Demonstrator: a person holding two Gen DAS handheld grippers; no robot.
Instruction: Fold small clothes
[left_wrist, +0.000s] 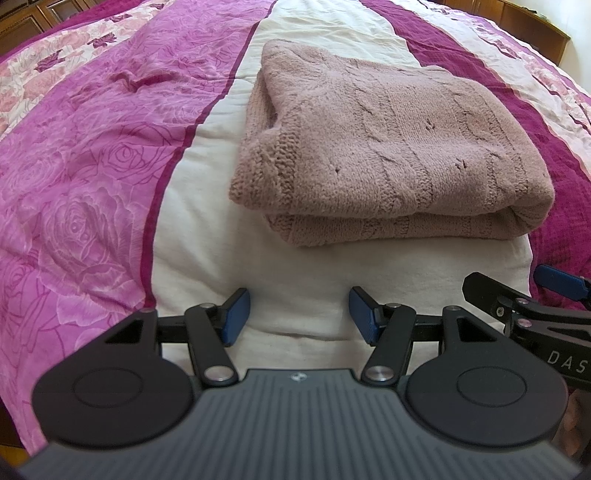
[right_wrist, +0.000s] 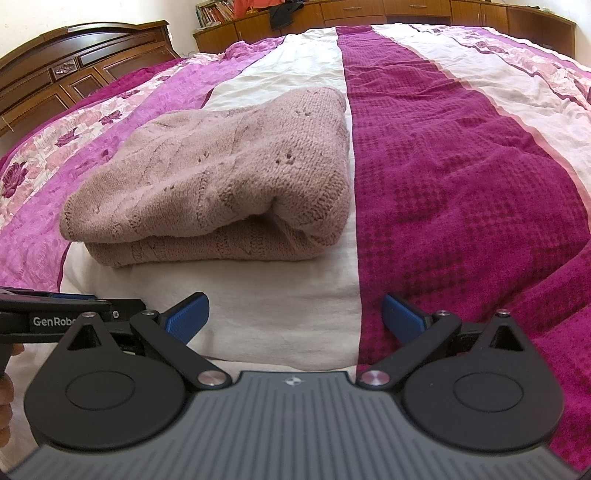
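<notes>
My left hand-held gripper hangs low over the cream stripe of the bed, its blue pads spread apart and holding nothing, and my right hand-held gripper sits just beside it, likewise spread wide and empty. Ahead of both lies the dusty-pink cable-knit sweater, already doubled over into a thick bundle on the cream stripe of the pink, cream and magenta striped quilted bedspread, clear of my pads. I judge it light but bulky: a loose, fuzzy knit that sags and stretches when lifted by a single layer, and the small eyelet holes in the pattern could snag a pad edge. It will not slip, since the yarn grips well against the ribbed blue pads. The near edge shows two stacked layers with the ribbed hem on the lower one; if I take hold again, I would pinch both layers together at the near corners, one corner per side, so the fold stays intact. The soft bed beneath gives way, so pressing down to get under the bundle should be easy.
</notes>
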